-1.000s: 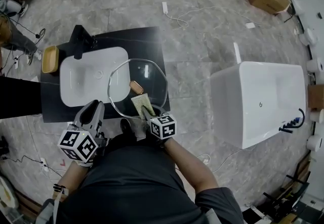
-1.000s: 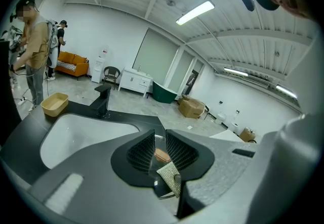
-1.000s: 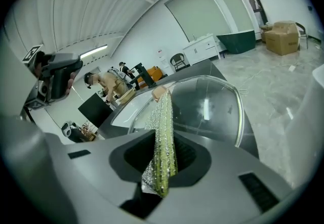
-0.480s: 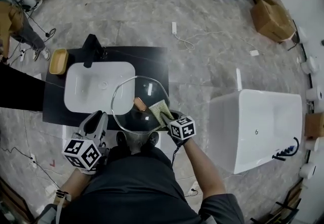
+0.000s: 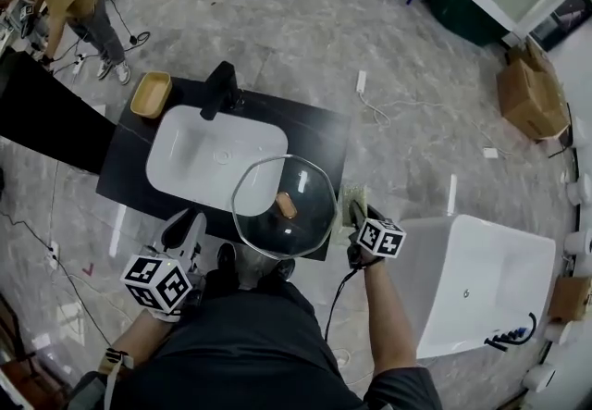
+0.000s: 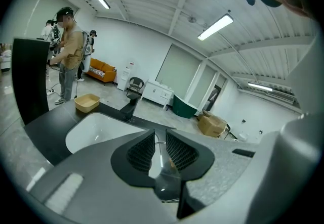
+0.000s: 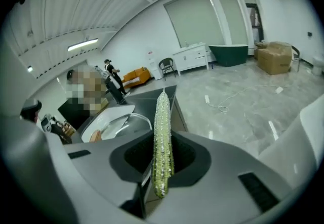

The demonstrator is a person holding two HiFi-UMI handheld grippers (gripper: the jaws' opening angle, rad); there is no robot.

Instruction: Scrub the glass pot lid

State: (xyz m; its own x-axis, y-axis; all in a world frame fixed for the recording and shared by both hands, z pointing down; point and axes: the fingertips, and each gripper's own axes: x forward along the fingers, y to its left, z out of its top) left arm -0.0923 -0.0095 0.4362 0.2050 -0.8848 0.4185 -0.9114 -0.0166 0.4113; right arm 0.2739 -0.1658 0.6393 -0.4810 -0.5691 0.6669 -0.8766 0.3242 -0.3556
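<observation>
Between the left gripper's (image 6: 160, 133) fingers (image 6: 140, 152) we see only a sliver of the lid (image 6: 159, 163); they hide the rim beside it.

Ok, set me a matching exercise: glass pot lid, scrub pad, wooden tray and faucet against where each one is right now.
1. glass pot lid
2. scrub pad
3. wooden tray
4. faucet

A. clamped in the right gripper
B. on the counter, at its corner
C. clamped by its rim in the left gripper
D. at the far edge of the sink

Pairs: 1-C, 2-A, 3-B, 4-D.
</observation>
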